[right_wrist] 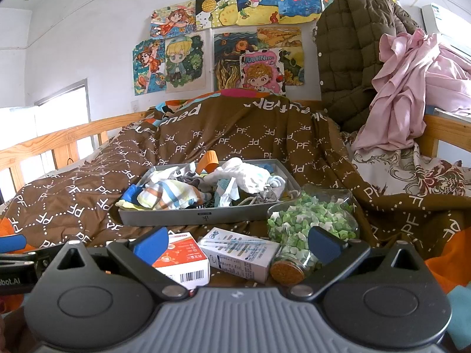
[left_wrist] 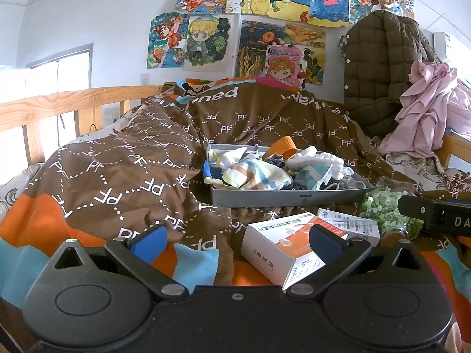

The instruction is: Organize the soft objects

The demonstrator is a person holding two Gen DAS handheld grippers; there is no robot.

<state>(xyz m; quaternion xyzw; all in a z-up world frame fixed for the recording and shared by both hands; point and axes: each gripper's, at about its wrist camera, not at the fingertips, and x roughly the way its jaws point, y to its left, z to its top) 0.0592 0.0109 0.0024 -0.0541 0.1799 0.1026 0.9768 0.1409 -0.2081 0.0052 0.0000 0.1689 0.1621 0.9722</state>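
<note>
A shallow grey tray [left_wrist: 282, 198] [right_wrist: 182, 216] lies on the brown quilt. It holds a heap of soft things: a checked cloth [left_wrist: 256, 175] [right_wrist: 167, 195], white socks [left_wrist: 321, 160] [right_wrist: 247, 175], an orange band [left_wrist: 284, 145] [right_wrist: 208, 160]. My left gripper [left_wrist: 237, 242] is open and empty, low over the quilt in front of the tray, its right finger over an orange-white box [left_wrist: 288, 247]. My right gripper [right_wrist: 237, 244] is open and empty, over the boxes and a jar.
In front of the tray lie the orange-white box [right_wrist: 184, 260], a white-blue box [right_wrist: 241, 253] [left_wrist: 350, 225] and a corked jar of green paper stars [right_wrist: 306, 226] [left_wrist: 388, 214]. A wooden rail [left_wrist: 59, 108] runs at left. A pink garment [right_wrist: 406, 88] and olive jacket [right_wrist: 347, 56] hang at right.
</note>
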